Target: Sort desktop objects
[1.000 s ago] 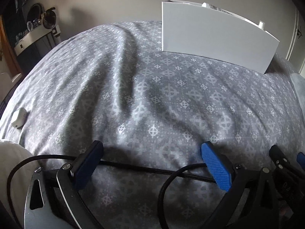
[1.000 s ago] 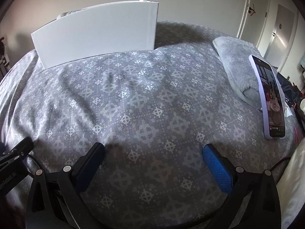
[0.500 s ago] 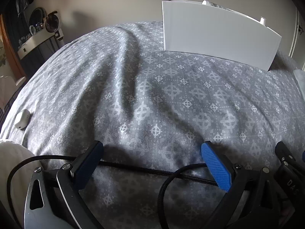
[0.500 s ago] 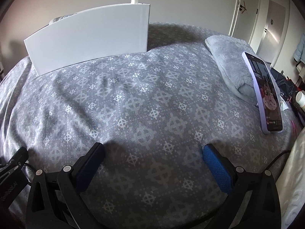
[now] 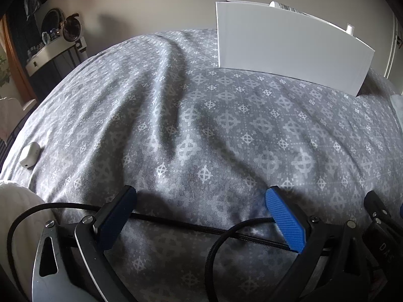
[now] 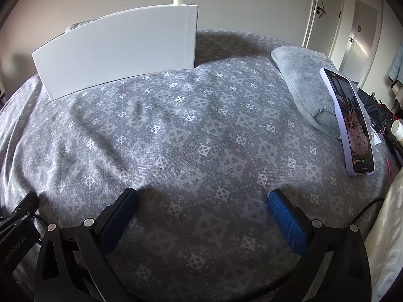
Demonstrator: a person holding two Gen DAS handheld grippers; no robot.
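A white box (image 5: 289,47) stands at the far side of the grey patterned bedspread (image 5: 201,130); a tube and a small white cap show above its rim. It also shows in the right wrist view (image 6: 115,50). A small white earbud case (image 5: 29,154) lies at the far left. A phone (image 6: 350,123) in a lilac case, screen lit, lies at the right. My left gripper (image 5: 200,207) is open and empty, low over the bedspread, with a black cable (image 5: 201,226) beneath it. My right gripper (image 6: 201,209) is open and empty.
A fluffy grey cloth (image 6: 302,80) lies at the right beside the phone. A shelf with small items (image 5: 55,45) stands at the back left. White doors (image 6: 352,30) are at the back right. A white cup (image 6: 397,128) sits beyond the right edge.
Both views have drifted slightly: the white box and phone sit a little lower and closer in the right wrist view. Both grippers stay open and empty.
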